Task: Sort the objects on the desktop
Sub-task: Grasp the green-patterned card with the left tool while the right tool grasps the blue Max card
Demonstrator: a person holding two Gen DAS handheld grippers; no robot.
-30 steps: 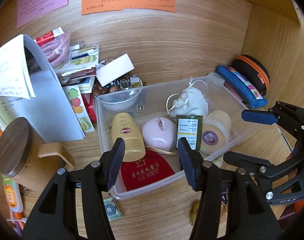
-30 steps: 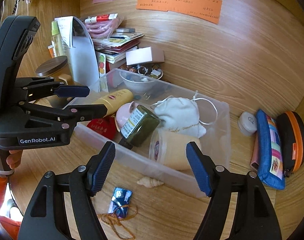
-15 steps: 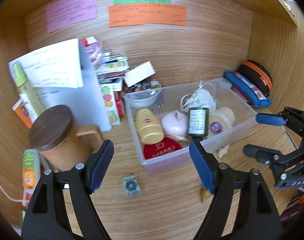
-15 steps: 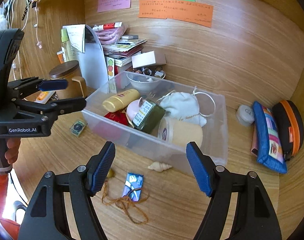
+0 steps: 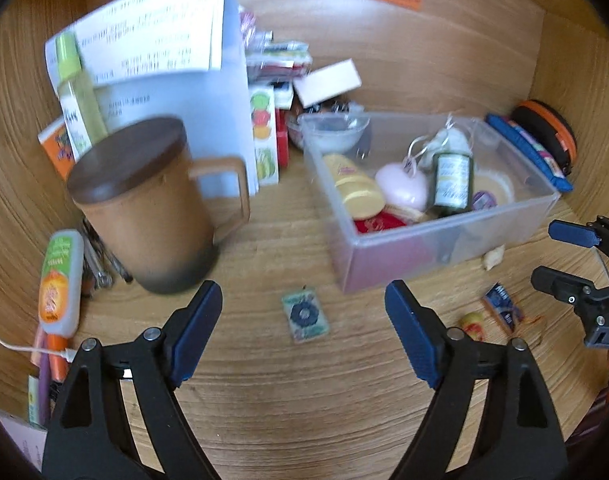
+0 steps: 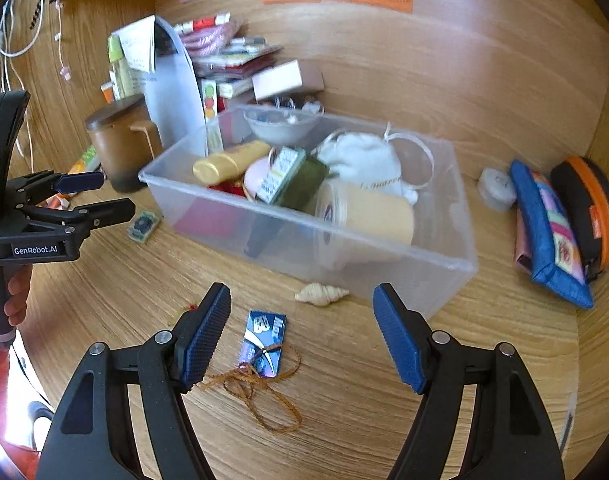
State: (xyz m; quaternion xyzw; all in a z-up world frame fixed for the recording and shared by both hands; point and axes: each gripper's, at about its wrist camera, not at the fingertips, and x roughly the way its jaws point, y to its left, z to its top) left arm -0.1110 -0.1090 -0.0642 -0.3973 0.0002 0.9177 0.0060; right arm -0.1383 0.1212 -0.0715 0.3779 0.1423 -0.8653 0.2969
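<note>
A clear plastic box on the wooden desk holds a yellow tube, a pink heart-shaped piece, a green bottle, a white pouch, a cream jar and a red item. My left gripper hovers over a small green card; its jaws are opening and empty. My right gripper is open above a blue packet tied to brown string. A seashell lies by the box's front wall.
A brown lidded mug stands left of the box, beside papers and books. Tubes and pens lie at the left edge. A blue pouch, an orange-trimmed case and a small white jar sit right of the box.
My left gripper has pulled back from over the box toward the left, and its jaws have spread wide. The right gripper has backed away slightly, bringing the blue packet and string nearer.
</note>
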